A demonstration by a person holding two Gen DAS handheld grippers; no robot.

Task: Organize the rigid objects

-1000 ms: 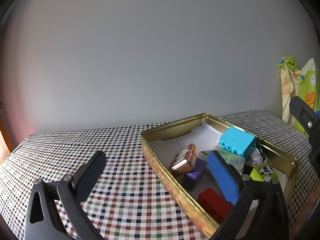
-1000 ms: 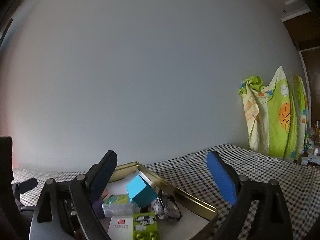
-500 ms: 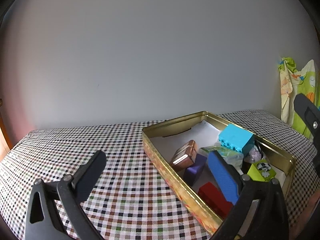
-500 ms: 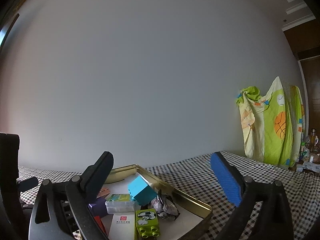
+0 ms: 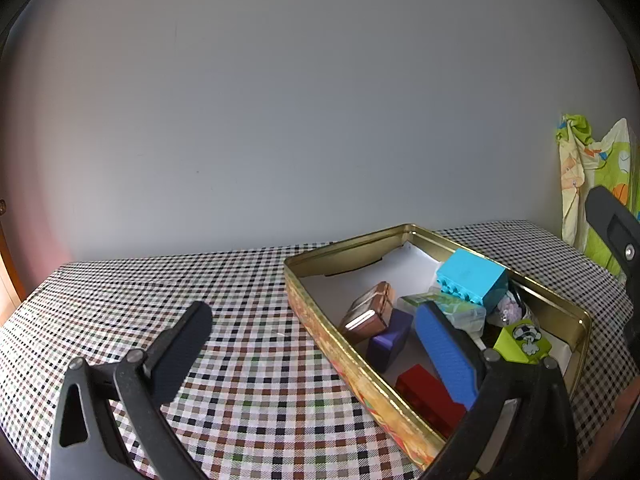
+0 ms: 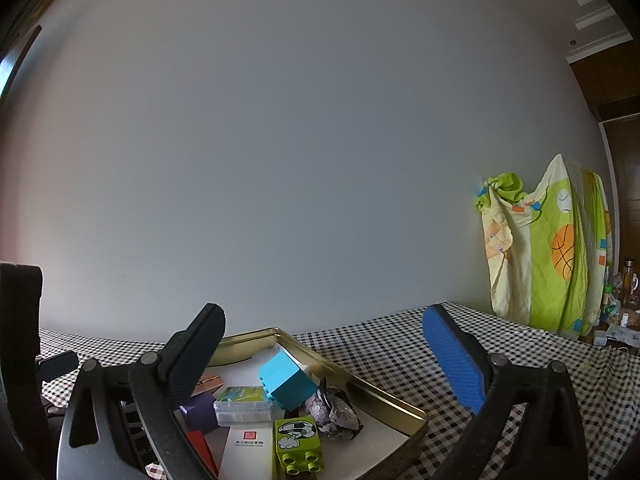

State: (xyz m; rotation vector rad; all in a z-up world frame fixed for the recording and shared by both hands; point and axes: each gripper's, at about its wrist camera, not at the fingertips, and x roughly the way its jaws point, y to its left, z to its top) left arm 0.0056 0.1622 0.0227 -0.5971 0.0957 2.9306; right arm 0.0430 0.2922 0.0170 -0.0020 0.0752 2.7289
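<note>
While both pairs of fingers stood wide apart with nothing between them, a shallow gold-coloured metal tin (image 5: pixel 320 322) sat on the table covered with a checked cloth (image 5: pixel 248 364), toward its right side and near a plain pale wall. The left gripper (image 5: pixel 316 344) hung over the cloth at the tin's near left wall, its black finger (image 5: pixel 180 348) above bare cloth and its blue-padded finger (image 5: pixel 446 356) above the tin's inside. The right gripper (image 6: pixel 328 354) pointed level over the tin's near end.

Inside the tin lay a light-blue studded plastic block (image 5: pixel 472 280), tilted on a clear plastic box with a green label (image 6: pixel 242 404). To their left were a copper-coloured metal case (image 5: pixel 368 314) and a purple box (image 5: pixel 390 344); a red block (image 5: pixel 428 398) lay nearest. A lime-green toy brick with a cartoon picture (image 6: pixel 298 446) stood at the near right, beside a crumpled wrapper (image 6: pixel 332 412). A yellow-green printed sheet (image 6: pixel 548 248) hung at the far right.
</note>
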